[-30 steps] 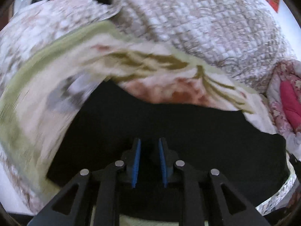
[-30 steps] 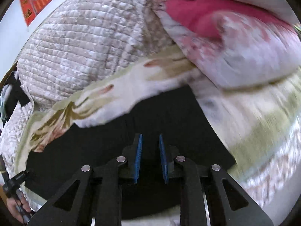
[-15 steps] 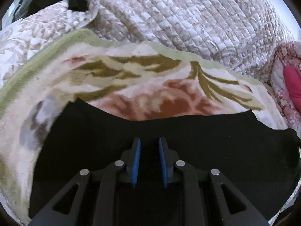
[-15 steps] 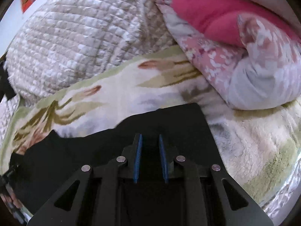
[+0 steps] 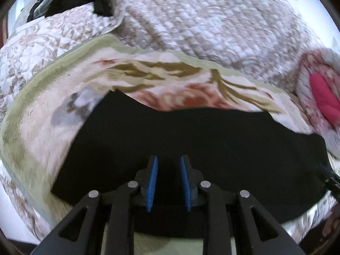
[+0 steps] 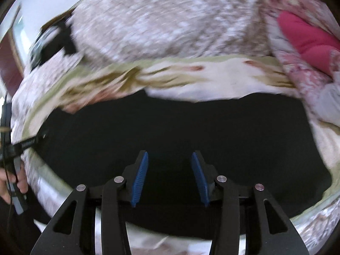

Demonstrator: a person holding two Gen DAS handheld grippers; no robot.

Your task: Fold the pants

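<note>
Pants (image 5: 191,148) are soft, floppy: you should pinch hems. Right gripper (image 6: 170,176) just opening, empty; left gripper (image 5: 169,182) narrow, grip unclear.

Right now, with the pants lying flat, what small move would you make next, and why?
Probably let go with the left gripper too. The right gripper has just been opening and its jaws stand wide over the black pants, which lie spread on the blanket. The left's jaws are narrow, though whether they pinch cloth is unclear.
</note>
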